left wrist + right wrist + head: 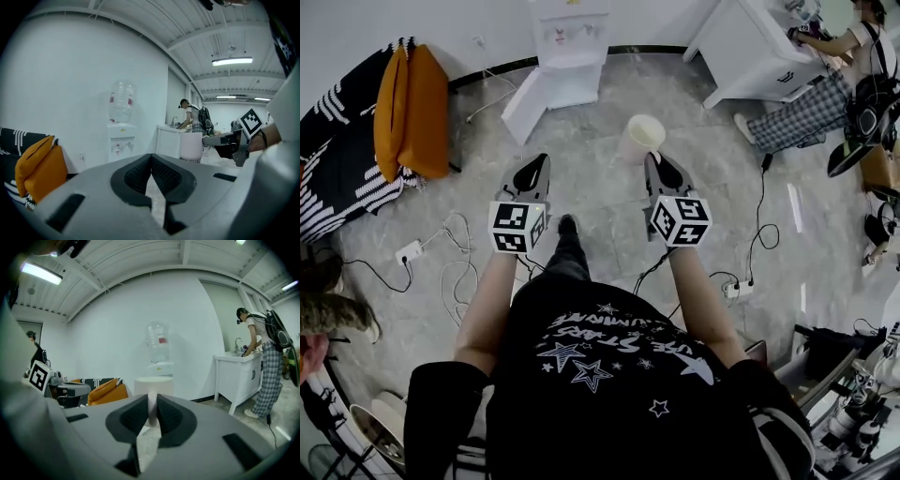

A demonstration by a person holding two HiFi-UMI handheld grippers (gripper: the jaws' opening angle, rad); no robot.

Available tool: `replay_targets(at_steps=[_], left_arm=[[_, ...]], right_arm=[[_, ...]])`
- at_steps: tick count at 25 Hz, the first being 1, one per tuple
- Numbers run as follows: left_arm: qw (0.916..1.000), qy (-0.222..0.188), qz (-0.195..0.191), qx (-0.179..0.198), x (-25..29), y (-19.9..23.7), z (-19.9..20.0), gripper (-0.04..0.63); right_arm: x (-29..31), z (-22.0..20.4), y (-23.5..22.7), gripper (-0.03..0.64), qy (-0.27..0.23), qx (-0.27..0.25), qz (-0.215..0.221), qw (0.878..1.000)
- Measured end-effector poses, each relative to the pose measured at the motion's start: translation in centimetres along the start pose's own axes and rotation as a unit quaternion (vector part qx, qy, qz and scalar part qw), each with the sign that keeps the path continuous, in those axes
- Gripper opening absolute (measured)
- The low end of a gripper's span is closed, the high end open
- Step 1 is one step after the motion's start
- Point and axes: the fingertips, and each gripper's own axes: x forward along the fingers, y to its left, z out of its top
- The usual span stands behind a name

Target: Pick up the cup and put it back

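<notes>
Aloft at upper centre of the head view, a pale pink cylindrical cup [639, 139] is pinched by its handle [152, 409] in the fingers of the right gripper [657, 161]; the left gripper [538, 161] has fingers pressed together, empty.

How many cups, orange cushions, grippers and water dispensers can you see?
cup: 1
orange cushions: 2
grippers, the left gripper and the right gripper: 2
water dispenser: 1
Total: 6
</notes>
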Motion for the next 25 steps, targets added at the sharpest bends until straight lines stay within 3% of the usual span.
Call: replay_targets(at_steps=[6,12,18,25], left_arm=[[0.9998,0.017,-0.003,-0.012,6.8,5.5,0.5,0.009],[0.9994,0.030,-0.005,-0.017,10.9,10.5,0.7,0.009],[0.9984,0.046,0.016,-0.030,13.6,14.2,0.2,0.009],[0.9935,0.063,0.068,-0.065,17.5,17.7,-3.6,0.009]], right_arm=[[9.0,1.3,-1.9,0.044,0.037,-0.032,0.000,0.999],[16.2,1.4,-2.7,0.044,0.056,-0.022,-0.008,0.998],[22.3,-0.2,-3.5,0.044,0.087,-0.021,0.002,0.996],[31.0,-4.7,-5.4,0.044,0.132,-0.044,0.049,0.989]])
